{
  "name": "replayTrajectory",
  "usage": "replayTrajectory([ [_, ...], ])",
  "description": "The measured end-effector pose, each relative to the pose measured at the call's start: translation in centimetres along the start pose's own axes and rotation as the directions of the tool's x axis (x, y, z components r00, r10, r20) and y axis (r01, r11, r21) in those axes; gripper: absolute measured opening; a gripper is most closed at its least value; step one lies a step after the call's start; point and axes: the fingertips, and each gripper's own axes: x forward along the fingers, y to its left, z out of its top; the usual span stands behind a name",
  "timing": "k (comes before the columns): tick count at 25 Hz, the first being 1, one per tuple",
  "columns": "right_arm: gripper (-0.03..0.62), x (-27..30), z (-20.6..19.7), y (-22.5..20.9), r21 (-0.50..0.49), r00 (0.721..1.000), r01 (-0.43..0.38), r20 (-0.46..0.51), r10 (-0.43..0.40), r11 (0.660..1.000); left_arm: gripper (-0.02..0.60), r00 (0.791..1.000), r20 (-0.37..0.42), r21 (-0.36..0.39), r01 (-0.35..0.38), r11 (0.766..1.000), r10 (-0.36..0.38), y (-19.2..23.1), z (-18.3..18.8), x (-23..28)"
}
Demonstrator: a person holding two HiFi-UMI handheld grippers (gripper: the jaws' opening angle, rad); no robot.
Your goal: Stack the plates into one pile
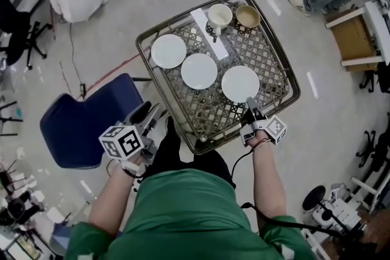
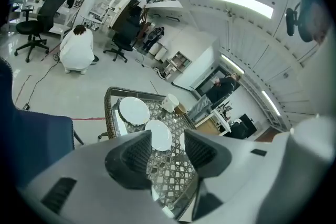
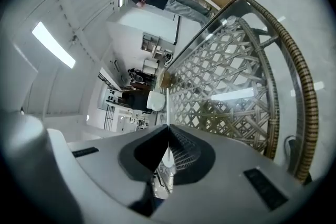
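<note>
The right tongs (image 1: 250, 103) are clamped on the near rim of the right-hand plate (image 1: 240, 83) — in the right gripper view its white edge (image 3: 167, 107) shows thin between the closed jaws. The middle plate (image 1: 198, 71) and the left plate (image 1: 168, 50) lie flat on the lattice-topped table (image 1: 210, 109), all three in a slanting row, none stacked. A white cup (image 1: 219, 15) and a brown cup (image 1: 247, 16) stand at the far edge. The left tongs (image 1: 152, 114) hang off the table's near left side beside a blue chair (image 1: 79, 128) — jaws apart, nothing between them.
</note>
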Motion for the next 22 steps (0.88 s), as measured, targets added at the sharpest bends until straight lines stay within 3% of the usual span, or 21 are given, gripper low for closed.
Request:
replayTrajectory([
  [8, 0.028, 3.8, -3.9, 3.5, -0.024, 0.995, -0.061, -0.078, 0.059, 0.998, 0.206, 0.999, 0.033, -0.034, -0.021, 0.999, 0.023, 2.2, 0.9, -2.4],
  [22, 0.028, 10.3, -9.5, 5.7, -0.004, 0.986, -0.062, -0.158, 0.061, 0.998, 0.206, 0.998, 0.022, -0.061, -0.064, 0.996, 0.065, 6.6, 2.1, -4.3],
])
